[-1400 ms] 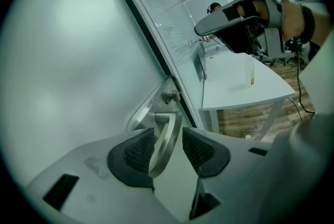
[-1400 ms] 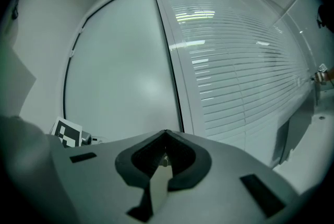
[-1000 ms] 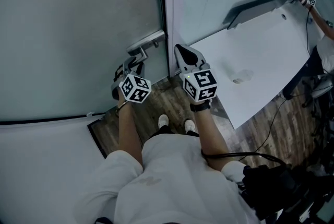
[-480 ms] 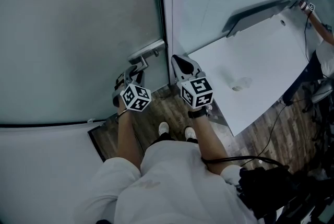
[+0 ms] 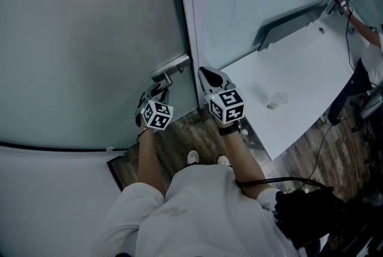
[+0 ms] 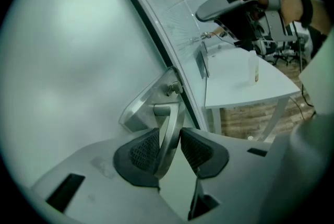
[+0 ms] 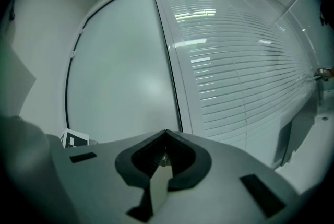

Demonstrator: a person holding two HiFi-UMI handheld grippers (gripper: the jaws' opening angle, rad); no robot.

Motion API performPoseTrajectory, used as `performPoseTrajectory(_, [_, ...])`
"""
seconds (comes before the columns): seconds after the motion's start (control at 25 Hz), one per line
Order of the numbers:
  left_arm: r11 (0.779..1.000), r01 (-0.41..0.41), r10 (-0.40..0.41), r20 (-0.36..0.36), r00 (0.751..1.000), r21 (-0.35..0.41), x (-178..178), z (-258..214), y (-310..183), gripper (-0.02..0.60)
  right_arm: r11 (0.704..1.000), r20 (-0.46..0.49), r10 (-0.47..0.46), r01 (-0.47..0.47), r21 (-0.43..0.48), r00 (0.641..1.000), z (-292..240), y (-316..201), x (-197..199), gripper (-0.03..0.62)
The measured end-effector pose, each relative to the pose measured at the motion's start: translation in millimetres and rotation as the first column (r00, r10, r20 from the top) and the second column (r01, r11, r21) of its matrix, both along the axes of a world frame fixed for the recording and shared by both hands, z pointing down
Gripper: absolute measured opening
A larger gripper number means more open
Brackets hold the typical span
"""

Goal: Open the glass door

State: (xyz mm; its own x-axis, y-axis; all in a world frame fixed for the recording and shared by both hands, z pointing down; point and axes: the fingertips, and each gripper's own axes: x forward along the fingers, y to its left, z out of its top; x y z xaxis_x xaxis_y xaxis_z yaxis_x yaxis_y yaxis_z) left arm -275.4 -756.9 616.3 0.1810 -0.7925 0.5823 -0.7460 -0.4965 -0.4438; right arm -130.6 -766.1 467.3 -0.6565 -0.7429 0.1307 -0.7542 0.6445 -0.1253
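While the left gripper (image 5: pixel 157 89) (image 6: pixel 168 147) pinches the lever handle (image 5: pixel 170 67) (image 6: pixel 169 129) of the frosted glass door (image 5: pixel 90 40) in its jaws, the right gripper (image 5: pixel 209 75) (image 7: pixel 164 157), jaws pressed together on nothing, hovers by the door frame (image 5: pixel 187 22). A white counter (image 5: pixel 299 70) stands to its right. Both grippers sit much as they did a second ago.

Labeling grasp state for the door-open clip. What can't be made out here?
- Head view: where the left gripper meets the door handle, hidden by its own body.
- Head view: object on the white table, too small to identify.
- Right gripper view: door handle cut off, outside the frame.
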Motion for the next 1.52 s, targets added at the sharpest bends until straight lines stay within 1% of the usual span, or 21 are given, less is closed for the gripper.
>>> performPoseTrajectory(0.08, [1.000, 0.005, -0.004, -0.021, 1.000, 0.017, -1, 1, 1, 0.127, 1.000, -0.006, -0.005, 0.005, -0.001, 1.000, 1, 5, 1, 0.003])
performPoseTrajectory(0.44, [0.999, 0.012, -0.011, -0.040, 0.999, 0.037, -1, 1, 1, 0.128, 1.000, 0.009, 0.003, -0.002, -0.018, 1.000, 6, 20, 17, 0.003])
performPoseTrajectory(0.52, [0.999, 0.027, -0.025, -0.071, 0.997, 0.038, -2, 3, 2, 0.129, 1.000, 0.008, 0.003, -0.002, -0.021, 1.000, 6, 25, 22, 0.003])
performPoseTrajectory(0.64, [0.998, 0.048, -0.041, -0.141, 0.989, 0.045, -3, 4, 2, 0.129, 1.000, 0.007, 0.010, -0.010, -0.016, 1.000, 3, 33, 32, 0.003])
performPoseTrajectory(0.68, [0.998, 0.045, -0.038, -0.150, 0.988, 0.047, -1, 4, 2, 0.129, 1.000, 0.006, 0.016, -0.015, -0.015, 1.000, 2, 35, 37, 0.003])
performPoseTrajectory(0.76, [0.998, 0.041, -0.034, -0.144, 0.989, 0.045, 2, 6, 3, 0.129, 1.000, 0.004, 0.027, -0.027, -0.017, 1.000, 3, 38, 47, 0.003])
performPoseTrajectory(0.92, [0.998, 0.049, -0.046, -0.093, 0.995, 0.033, 5, 9, 5, 0.129, 0.999, 0.000, 0.038, -0.038, -0.005, 0.999, -1, 43, 62, 0.003])
performPoseTrajectory(1.12, [0.997, 0.073, -0.072, -0.044, 0.996, 0.025, 7, 12, 17, 0.129, 0.999, -0.007, 0.039, -0.039, 0.011, 0.999, -4, 61, 80, 0.003])
performPoseTrajectory(1.16, [0.997, 0.074, -0.073, -0.016, 0.997, 0.022, 6, 13, 19, 0.129, 0.999, -0.006, 0.040, -0.040, 0.014, 0.999, -5, 64, 83, 0.003])
performPoseTrajectory(1.2, [0.997, 0.073, -0.074, 0.029, 0.997, 0.022, 6, 13, 21, 0.129, 0.999, -0.004, 0.041, -0.041, 0.018, 0.999, -6, 67, 87, 0.003])
performPoseTrajectory(1.24, [0.997, 0.073, -0.075, 0.091, 0.993, 0.024, 6, 14, 22, 0.129, 0.999, -0.002, 0.041, -0.041, 0.024, 0.999, -8, 68, 90, 0.003])
performPoseTrajectory(1.28, [0.997, 0.074, -0.077, 0.163, 0.984, 0.026, 5, 16, 22, 0.129, 0.999, 0.000, 0.040, -0.040, 0.029, 0.999, -10, 69, 94, 0.003])
performPoseTrajectory(1.36, [0.996, 0.083, -0.088, 0.292, 0.952, 0.029, 5, 18, 24, 0.128, 0.999, 0.004, 0.034, -0.034, 0.037, 0.999, -13, 74, 101, 0.003])
performPoseTrajectory(1.4, [0.996, 0.090, -0.095, 0.331, 0.939, 0.028, 5, 18, 26, 0.129, 0.999, 0.005, 0.029, -0.029, 0.038, 1.000, -14, 77, 104, 0.003])
performPoseTrajectory(1.44, [0.995, 0.099, -0.101, 0.354, 0.930, 0.024, 5, 18, 29, 0.128, 0.999, 0.005, 0.021, -0.022, 0.039, 1.000, -14, 81, 106, 0.003])
performPoseTrajectory(1.52, [0.994, 0.113, -0.109, 0.377, 0.920, 0.010, 5, 15, 36, 0.127, 0.999, 0.006, 0.004, -0.005, 0.038, 1.000, -14, 91, 111, 0.003])
